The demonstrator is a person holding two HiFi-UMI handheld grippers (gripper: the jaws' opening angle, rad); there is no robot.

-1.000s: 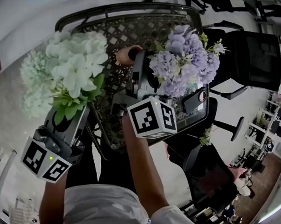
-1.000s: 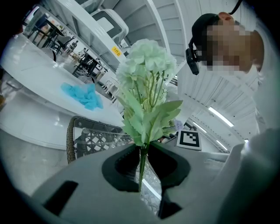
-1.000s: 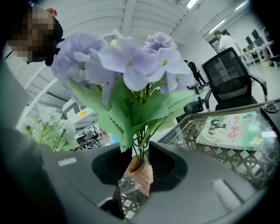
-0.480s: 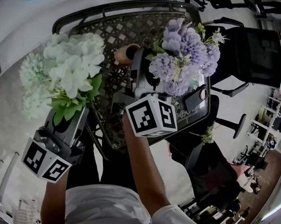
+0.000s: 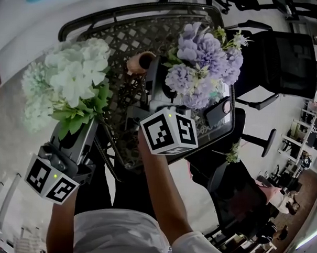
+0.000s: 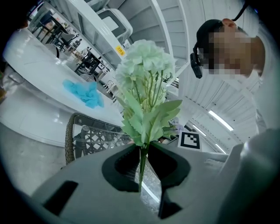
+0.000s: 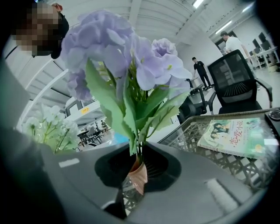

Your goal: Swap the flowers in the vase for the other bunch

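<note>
A white and pale green flower bunch (image 5: pixel 71 80) stands up from my left gripper (image 5: pixel 77 130), left of the table. In the left gripper view the left gripper (image 6: pixel 142 153) is shut on the white bunch's (image 6: pixel 146 74) thin stems. My right gripper (image 5: pixel 155 70) reaches over the table to the purple bunch (image 5: pixel 203 62). The right gripper's (image 7: pixel 138 155) jaws are closing, with the purple bunch's (image 7: pixel 118 48) stems pinched between them. A small pink vase (image 5: pixel 139 61) stands just past the fingertips. The stems run down to the vase's (image 7: pixel 138 175) mouth; I cannot tell whether they are inside.
The black lattice table (image 5: pixel 126 33) carries a book (image 7: pixel 236 135) and a dark phone-like device (image 5: pixel 220 111) at its right side. One black office chair (image 5: pixel 292 61) stands to the right of the table, another (image 5: pixel 239 200) nearer me.
Only the whole view has shifted slightly. Both bunches and both grippers keep their places relative to the table.
</note>
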